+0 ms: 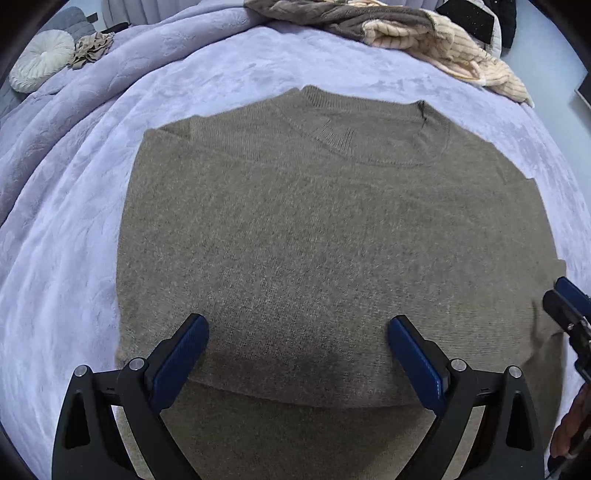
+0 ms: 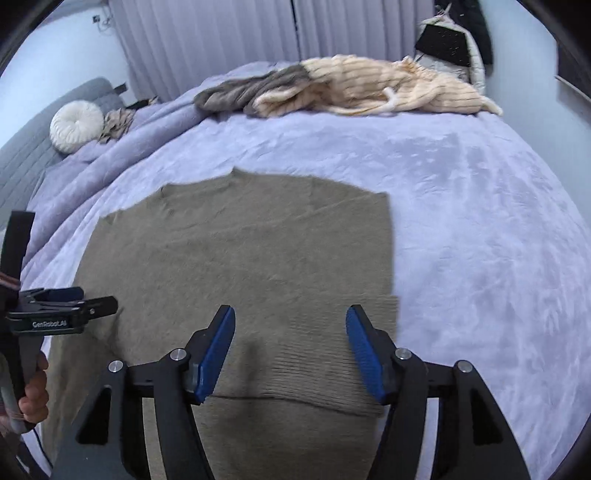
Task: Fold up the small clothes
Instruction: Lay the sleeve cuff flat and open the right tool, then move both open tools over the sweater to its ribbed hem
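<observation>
Blue pads line both fingers of the left gripper (image 1: 298,341), which is spread wide and released, hovering over the near part of a taupe sweater (image 1: 314,240) with nothing between its fingers. The right gripper (image 2: 290,341) is likewise open and empty, its fingers poised above the ribbed hem; whether either tip touches the knit cannot be told.

Just ahead of both grippers the sweater lies flat, sleeves tucked in so it forms a rough rectangle, its round collar at the far end. A folded edge crosses it between and just behind the fingertips, with more of the same knit showing below.

Under it spreads a bed (image 2: 480,221) covered by a lavender plush blanket, which reaches out on both sides of the grippers. Far ahead, at the bed's far edge, lies a heap of clothes (image 2: 351,88), cream ribbed knit over grey. Off to the far left sit a round white cushion (image 2: 77,126) and a grey padded headboard (image 2: 26,147). Beyond the bed hang pale pleated curtains (image 2: 207,33), with dark garments to the far right.
</observation>
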{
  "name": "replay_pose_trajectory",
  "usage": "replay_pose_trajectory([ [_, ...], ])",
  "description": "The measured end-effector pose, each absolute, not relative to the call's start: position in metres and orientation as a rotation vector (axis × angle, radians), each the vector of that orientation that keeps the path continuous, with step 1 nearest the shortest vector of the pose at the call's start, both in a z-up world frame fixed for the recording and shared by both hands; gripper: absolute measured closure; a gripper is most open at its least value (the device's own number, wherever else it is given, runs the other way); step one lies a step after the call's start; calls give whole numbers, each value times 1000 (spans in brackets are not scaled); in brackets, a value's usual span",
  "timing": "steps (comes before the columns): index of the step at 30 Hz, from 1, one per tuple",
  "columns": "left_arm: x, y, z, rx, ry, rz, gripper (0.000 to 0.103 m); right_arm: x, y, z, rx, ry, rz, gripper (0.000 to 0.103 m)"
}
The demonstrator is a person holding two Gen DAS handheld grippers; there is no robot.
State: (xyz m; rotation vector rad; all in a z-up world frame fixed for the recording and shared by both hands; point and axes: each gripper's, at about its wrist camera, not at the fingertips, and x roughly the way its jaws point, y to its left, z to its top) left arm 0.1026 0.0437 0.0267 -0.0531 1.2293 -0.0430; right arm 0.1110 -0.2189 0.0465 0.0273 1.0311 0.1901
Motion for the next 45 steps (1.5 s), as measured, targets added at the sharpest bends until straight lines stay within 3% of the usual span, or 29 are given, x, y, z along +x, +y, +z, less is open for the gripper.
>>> replay_pose_trajectory([
  [3,99,40,28,-25,1225,-28,4,120,-206,26,-35,1106,134,36],
  [9,69,26,49,3,1169,-66,4,87,-189,61,-46,1045,170,32],
  [15,38,24,19,-14,1245,-79,4,56,-169,28,-91,1144,159,30],
  [21,-7,26,19,23,1231,-99,3,14,-168,24,-139,1113,151,22],
  [29,-92,54,25,19,1242,-161,1,-69,-190,22,-221,1066,244,22],
  [38,-131,30,67,110,1105,-323,1,-94,-150,69,-218,977,469,21],
  [42,-118,18,32,197,1217,-244,1,-79,-124,27,-296,1111,488,21],
  [45,-134,36,30,133,1199,-255,1,-101,-137,20,-335,1035,510,20],
])
